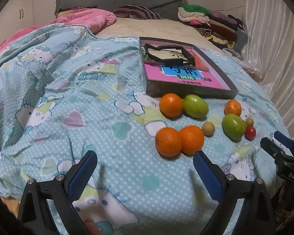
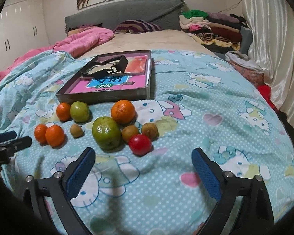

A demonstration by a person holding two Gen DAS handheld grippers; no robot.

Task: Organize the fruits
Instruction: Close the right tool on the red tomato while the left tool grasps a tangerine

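Loose fruits lie on a blue Hello Kitty blanket (image 1: 88, 101) on a bed. Two touching oranges (image 1: 179, 142) sit nearest my left gripper (image 1: 145, 170), which is open and empty just short of them. Beyond lie another orange (image 1: 171, 105), a green fruit (image 1: 195, 106), a small brown fruit (image 1: 208, 129), a second green fruit (image 1: 233, 126) and a red tomato (image 1: 250, 133). My right gripper (image 2: 143, 168) is open and empty, just short of the tomato (image 2: 140, 144) and the big green fruit (image 2: 106, 133). An orange (image 2: 123, 111) lies behind them.
A shallow dark box (image 1: 188, 93) holding a pink book and a black frame stands behind the fruits; it also shows in the right wrist view (image 2: 103, 96). A pink quilt (image 1: 84, 19) and folded clothes (image 1: 209, 23) lie farther back. A curtain (image 2: 274, 39) hangs on the right.
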